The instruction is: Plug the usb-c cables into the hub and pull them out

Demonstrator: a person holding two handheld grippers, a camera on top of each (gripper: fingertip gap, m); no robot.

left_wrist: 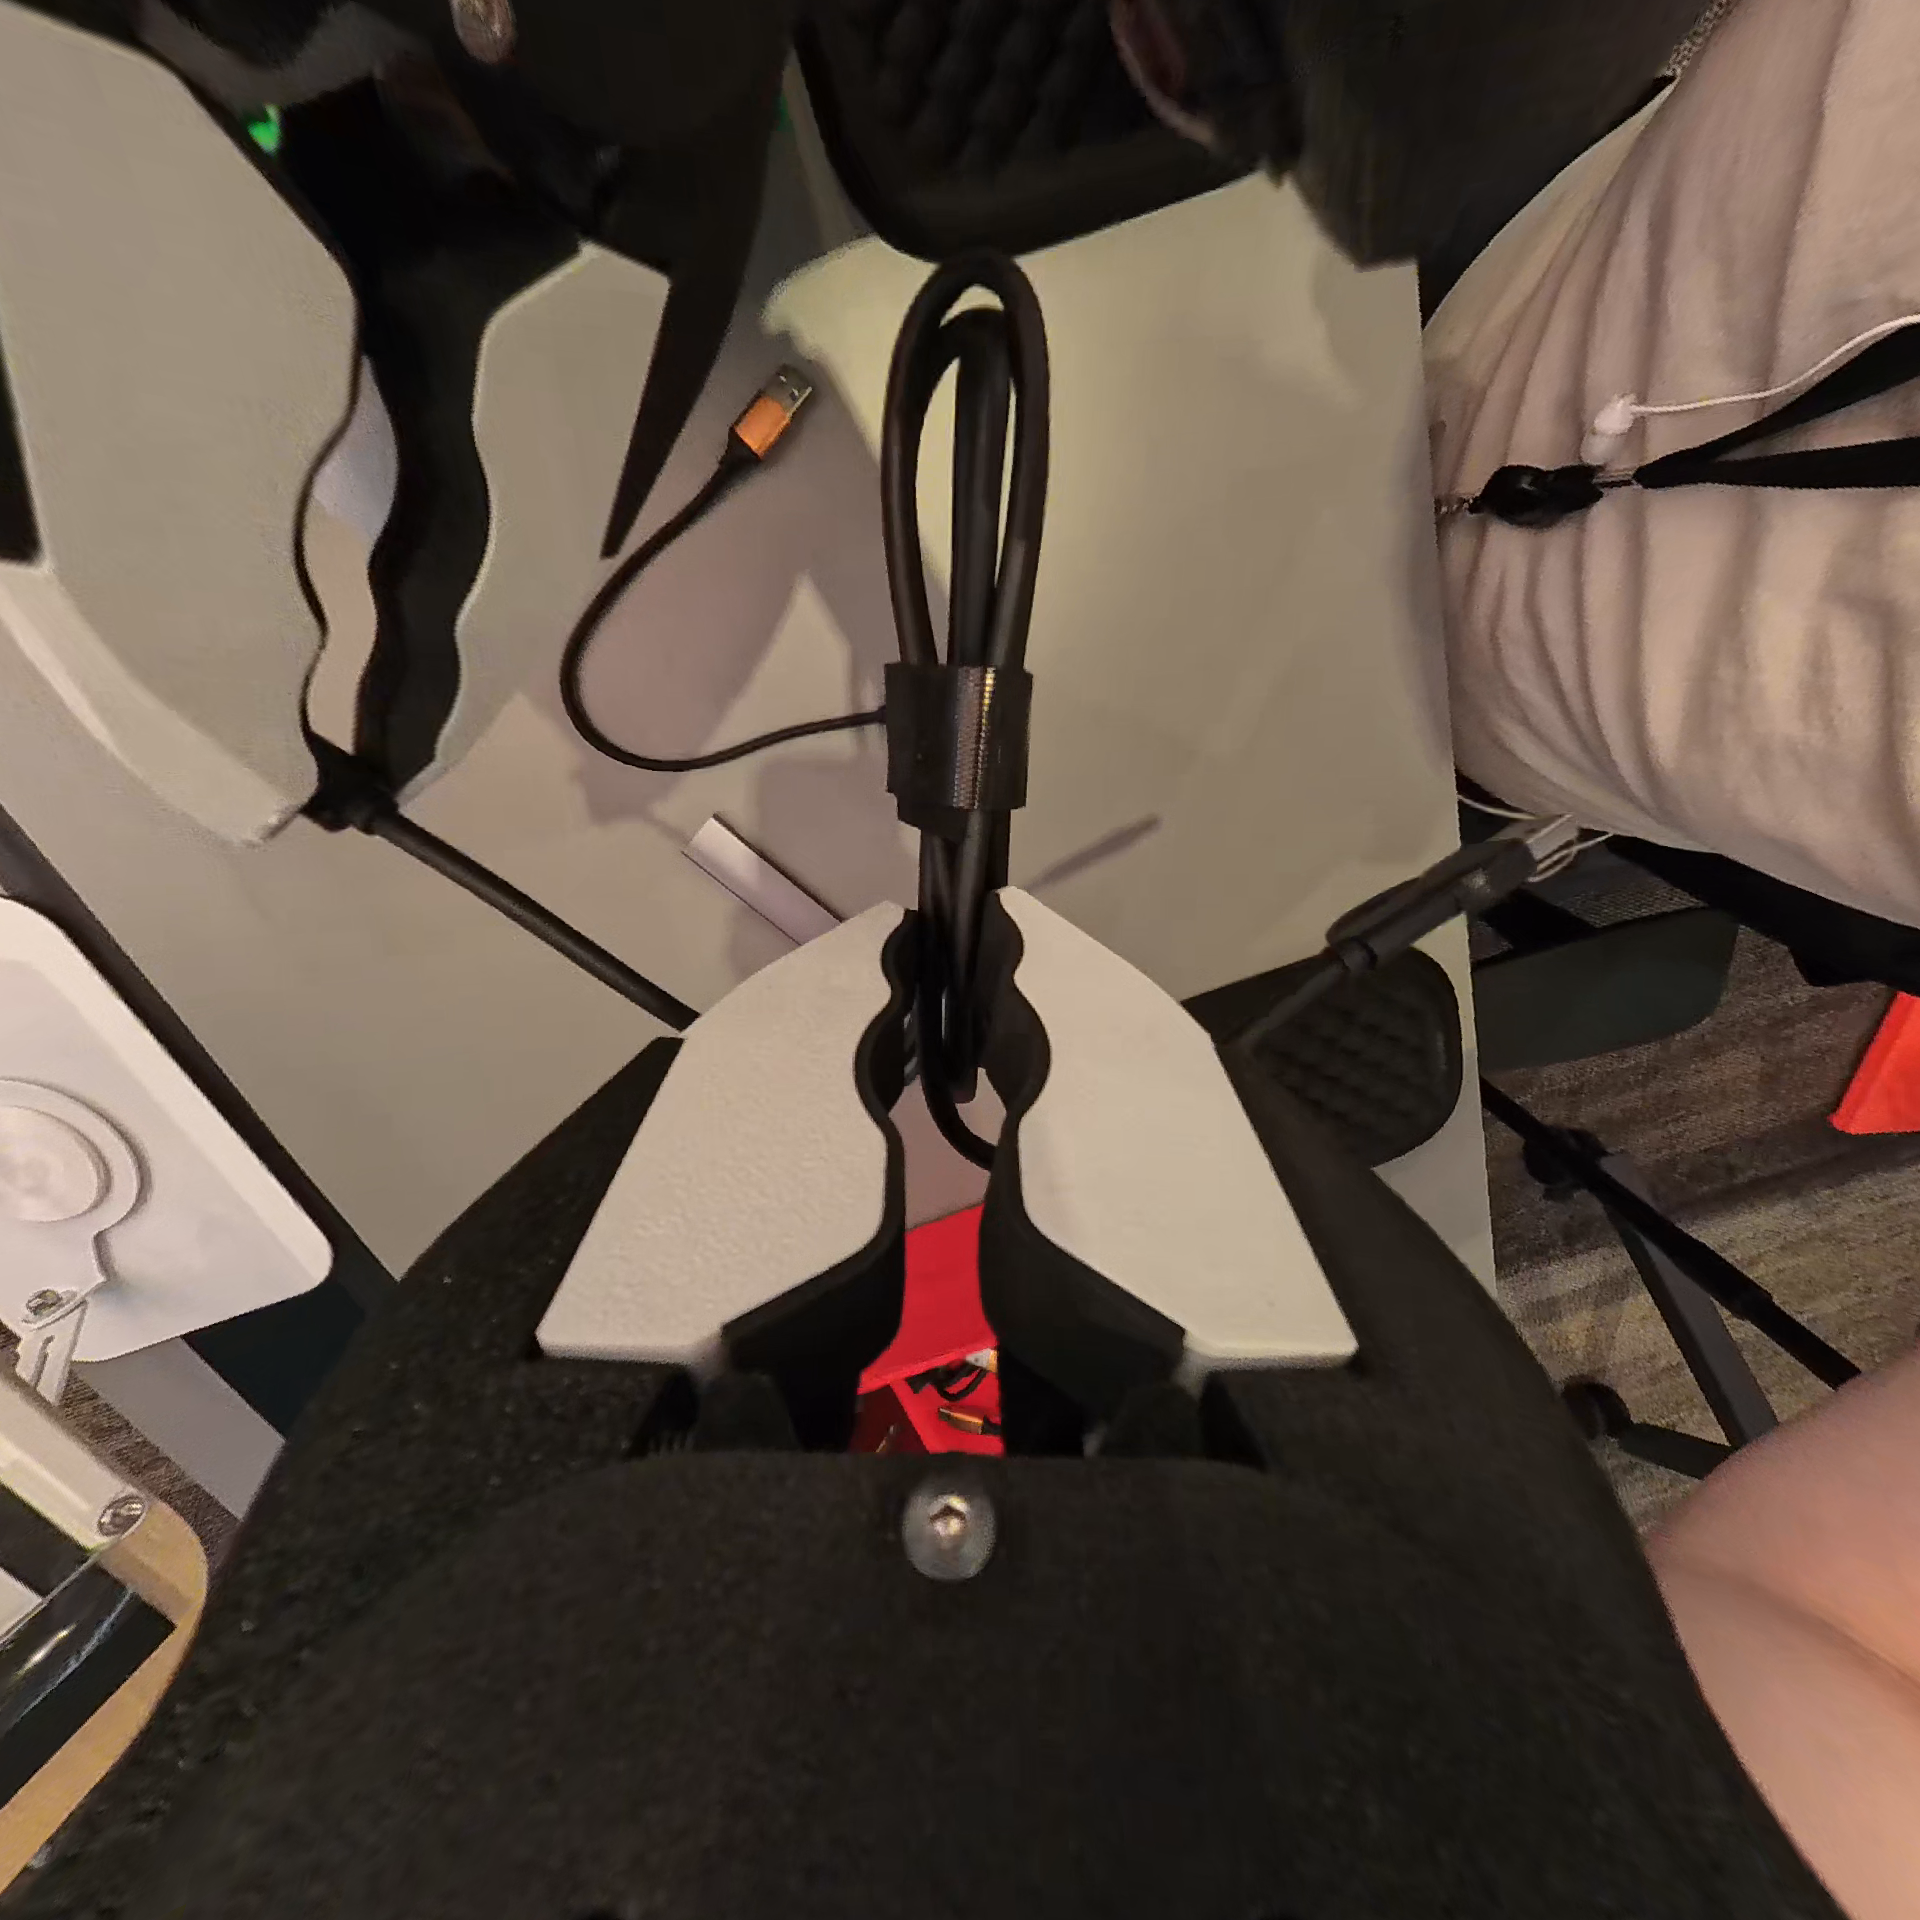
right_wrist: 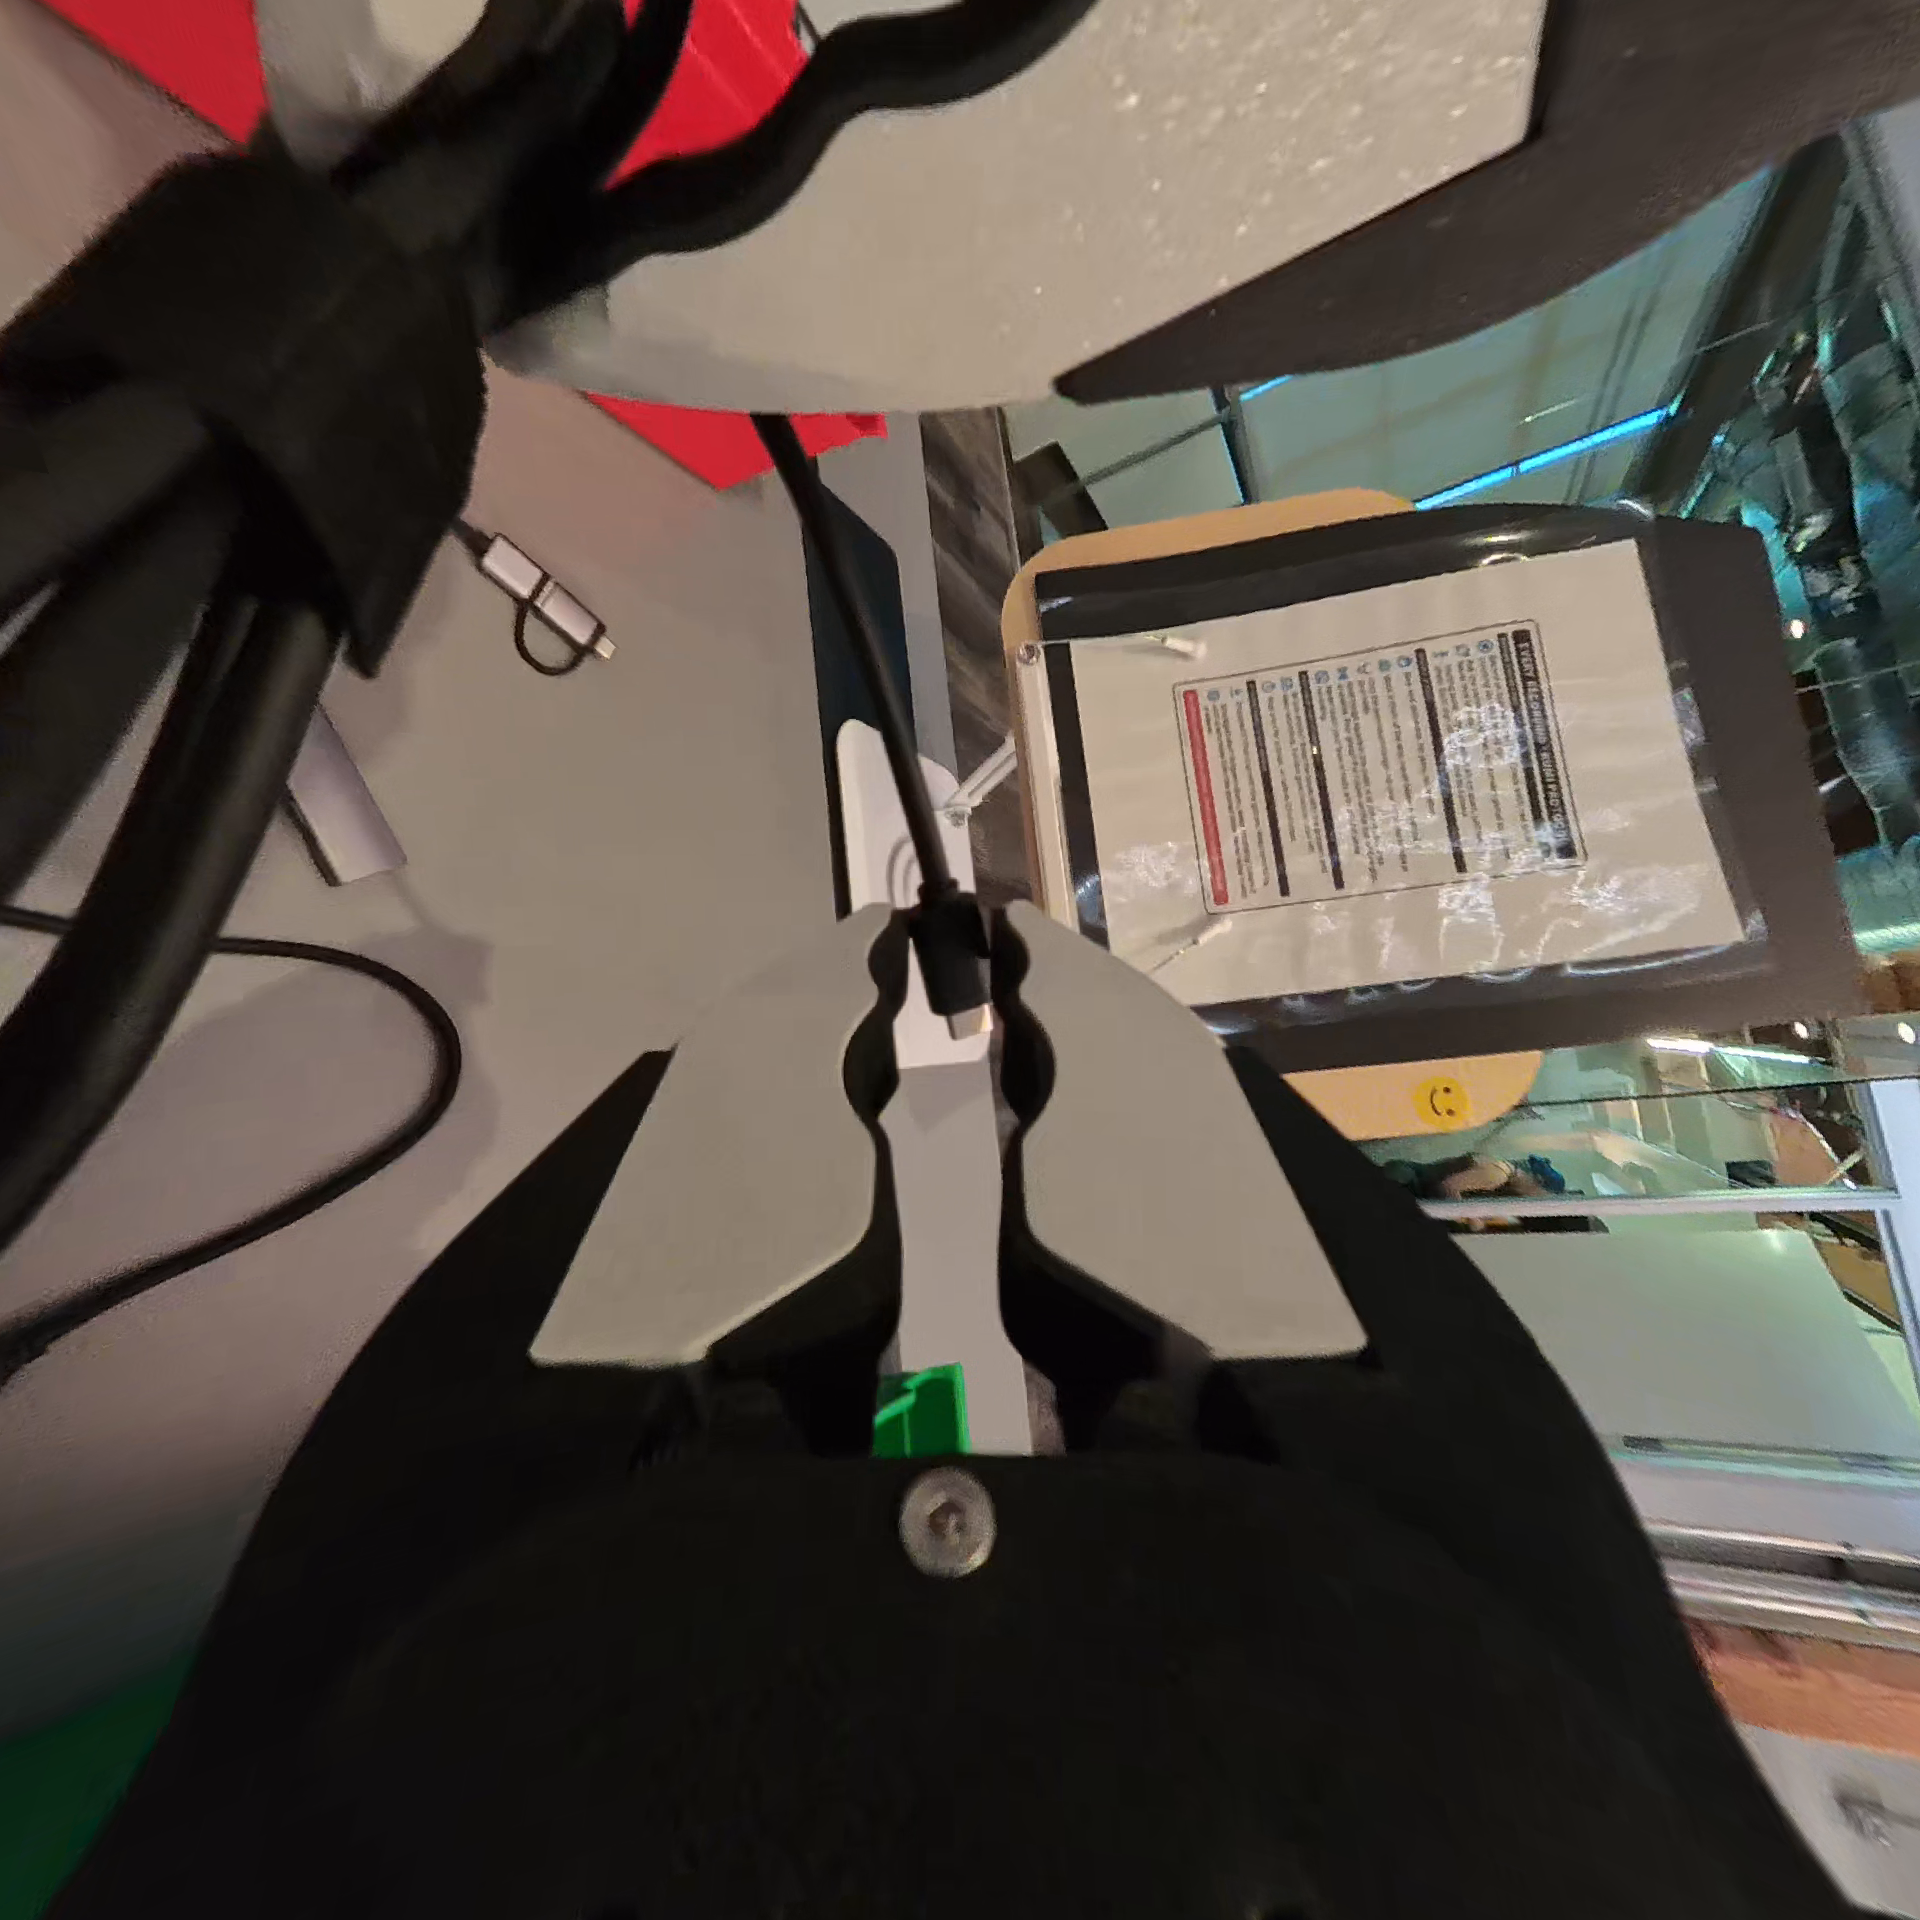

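Note:
My left gripper (left_wrist: 954,914) is shut on a coiled black cable bundle (left_wrist: 961,499) bound by a black strap (left_wrist: 956,732); the loop stands out beyond the fingertips. My right gripper (right_wrist: 951,920) is shut on this cable's black USB-C plug (right_wrist: 951,982), metal tip pointing back at the camera. It also shows in the left wrist view (left_wrist: 343,790), upper left. The silver hub (left_wrist: 748,868) lies on the white table (left_wrist: 1195,623) just beyond my left fingertips; it also shows in the right wrist view (right_wrist: 343,805). Nothing visible is plugged into it.
An orange-collared plug (left_wrist: 769,410) on a thin black cable lies on the table. A silver adapter plug (right_wrist: 540,603) lies nearby. Another black plug (left_wrist: 1423,904) hangs at the table's right edge. A red box (right_wrist: 727,62) sits under the left gripper. A person's torso (left_wrist: 1683,520) is at right. From either gripper's tips it is about 20 centimetres to the silver hub (left_wrist: 748,868). It turns up in the right wrist view (right_wrist: 307,798) as well.

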